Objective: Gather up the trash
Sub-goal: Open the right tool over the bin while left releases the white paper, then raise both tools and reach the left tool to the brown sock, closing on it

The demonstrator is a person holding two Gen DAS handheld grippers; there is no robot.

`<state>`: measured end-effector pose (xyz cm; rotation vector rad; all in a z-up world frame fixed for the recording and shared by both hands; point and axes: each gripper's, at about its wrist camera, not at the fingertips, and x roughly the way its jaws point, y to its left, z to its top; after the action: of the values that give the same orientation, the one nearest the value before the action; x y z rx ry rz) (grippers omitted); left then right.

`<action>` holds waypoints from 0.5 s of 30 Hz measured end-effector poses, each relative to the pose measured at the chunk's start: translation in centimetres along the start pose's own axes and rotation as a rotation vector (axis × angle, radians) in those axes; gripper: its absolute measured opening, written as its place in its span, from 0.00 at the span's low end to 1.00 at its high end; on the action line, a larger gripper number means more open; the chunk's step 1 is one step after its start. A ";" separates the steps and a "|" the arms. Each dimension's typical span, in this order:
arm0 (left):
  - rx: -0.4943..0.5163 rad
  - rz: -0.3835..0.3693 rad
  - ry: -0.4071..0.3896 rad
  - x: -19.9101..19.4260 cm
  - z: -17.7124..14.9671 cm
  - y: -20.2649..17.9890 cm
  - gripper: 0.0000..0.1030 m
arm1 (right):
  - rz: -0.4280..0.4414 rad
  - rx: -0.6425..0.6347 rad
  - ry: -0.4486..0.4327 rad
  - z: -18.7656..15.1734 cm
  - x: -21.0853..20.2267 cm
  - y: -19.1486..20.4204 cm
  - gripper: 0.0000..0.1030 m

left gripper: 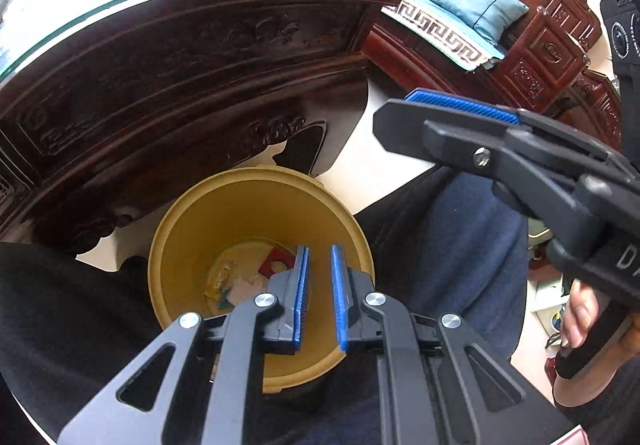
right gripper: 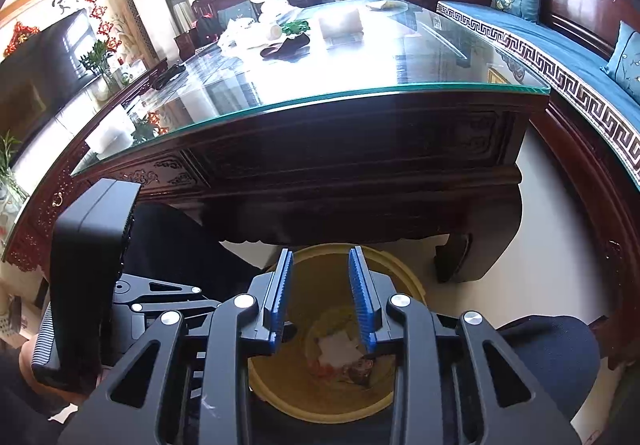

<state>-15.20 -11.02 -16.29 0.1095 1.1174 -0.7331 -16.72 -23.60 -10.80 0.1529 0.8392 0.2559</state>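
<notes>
As seen, trash [left gripper: 244, 281] in bin [left gripper: 192, 229], below L claw [left gripper: 320, 297]

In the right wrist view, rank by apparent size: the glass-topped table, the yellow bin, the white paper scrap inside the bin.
1. Glass-topped table, spanning most of the frame.
2. Yellow bin, partly hidden behind the right tool.
3. White paper scrap, a small patch at the bin's bottom.
Nearness inflates the bin, but the order is clear.
</notes>
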 end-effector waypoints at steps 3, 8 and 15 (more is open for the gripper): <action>0.006 0.020 -0.023 -0.7 0.3 -0.1 0.52 | 0.001 -0.008 -0.005 0.3 0.0 0.3 0.30; 0.036 0.048 -0.101 -3.0 1.4 -0.1 0.67 | 0.012 -0.028 -0.035 1.6 -0.3 1.2 0.44; -0.049 0.216 -0.205 -6.3 3.9 2.1 0.96 | -0.009 -0.059 -0.123 5.3 -1.5 2.9 0.83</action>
<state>-12.42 -8.01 -9.77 0.1088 0.9102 -0.5118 -14.11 -21.46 -5.57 0.1083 0.7096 0.2602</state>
